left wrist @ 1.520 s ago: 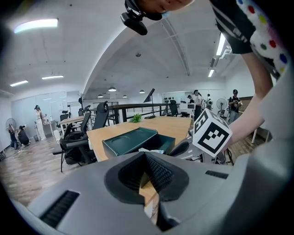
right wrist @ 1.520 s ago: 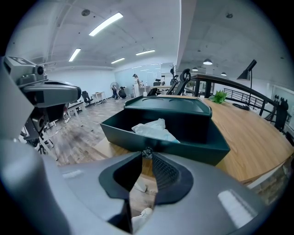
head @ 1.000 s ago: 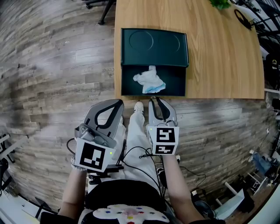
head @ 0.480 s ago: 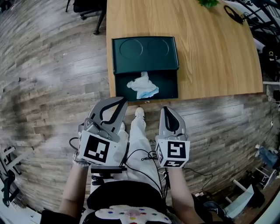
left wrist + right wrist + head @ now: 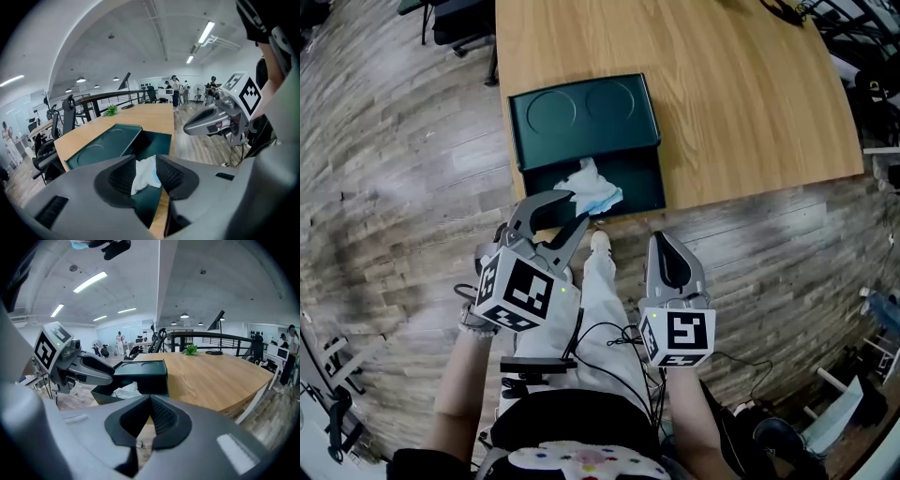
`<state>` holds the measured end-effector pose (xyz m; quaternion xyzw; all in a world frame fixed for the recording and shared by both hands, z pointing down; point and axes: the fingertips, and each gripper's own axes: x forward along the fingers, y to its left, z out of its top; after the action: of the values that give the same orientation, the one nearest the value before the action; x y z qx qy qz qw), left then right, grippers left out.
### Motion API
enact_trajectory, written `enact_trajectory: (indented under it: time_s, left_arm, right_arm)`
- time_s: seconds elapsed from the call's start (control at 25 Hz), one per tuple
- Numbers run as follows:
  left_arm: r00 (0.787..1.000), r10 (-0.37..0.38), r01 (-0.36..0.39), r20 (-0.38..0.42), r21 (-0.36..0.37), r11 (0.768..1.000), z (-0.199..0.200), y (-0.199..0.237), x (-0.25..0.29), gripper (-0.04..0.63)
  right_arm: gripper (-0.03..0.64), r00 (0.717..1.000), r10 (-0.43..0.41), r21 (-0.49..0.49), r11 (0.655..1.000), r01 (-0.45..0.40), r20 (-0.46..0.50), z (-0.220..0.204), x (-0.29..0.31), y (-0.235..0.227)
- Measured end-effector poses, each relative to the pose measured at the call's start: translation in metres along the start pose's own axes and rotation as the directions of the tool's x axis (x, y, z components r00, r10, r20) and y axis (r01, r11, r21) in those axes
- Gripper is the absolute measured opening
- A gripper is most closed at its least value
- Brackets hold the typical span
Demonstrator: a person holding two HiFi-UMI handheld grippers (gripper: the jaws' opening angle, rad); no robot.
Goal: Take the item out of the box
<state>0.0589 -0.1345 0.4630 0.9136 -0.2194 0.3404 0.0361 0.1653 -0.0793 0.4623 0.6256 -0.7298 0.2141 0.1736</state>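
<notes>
Left tool [image 5: 577,206] jaws just opened wide, item [image 5: 596,188] showing between them, ungripped
We have gripping and lifting from the box [image 5: 649,184] at 12 o'clock left; right tool [image 5: 663,238] jaws together.

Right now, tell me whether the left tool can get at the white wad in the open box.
Probably yes: the left tool, jaws just opened and holding nothing, faces the wad; the box is open, nothing between.
</notes>
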Motion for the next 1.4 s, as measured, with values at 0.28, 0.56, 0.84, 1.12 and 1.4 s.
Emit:
enact_trajectory:
  time_s: [0.28,0.56,0.84,1.12,1.4]
  left_arm:
    - [0.988,-0.054,0.070,-0.142,0.110,0.991,-0.011,-0.003,0.039,0.118]
    - [0.964,-0.059,0.101,-0.259,0.151,0.983,-0.020,0.001,0.069,0.118]
    - [0.932,-0.047,0.120,-0.358,0.183,0.976,-0.033,0.002,0.086,0.110]
    - [0.932,-0.069,0.135,-0.356,0.163,0.977,-0.035,-0.002,0.089,0.020]
    - [0.946,-0.072,0.132,-0.315,0.176,0.976,-0.028,-0.008,0.085,0.011]
  right_arm:
    - [0.009,1.000,-0.014,0.022,1.000,0.015,-0.013,-0.009,0.000,-0.015]
    - [0.008,0.999,-0.028,0.044,0.999,0.029,-0.021,-0.016,0.004,-0.030]
    - [0.009,0.999,-0.035,0.060,0.998,0.036,-0.027,-0.019,0.005,-0.039]
    - [0.009,0.999,-0.030,0.066,0.997,0.032,-0.024,-0.017,0.007,-0.038]
    - [0.008,1.000,-0.028,0.064,0.998,0.029,-0.013,-0.015,0.003,-0.036]
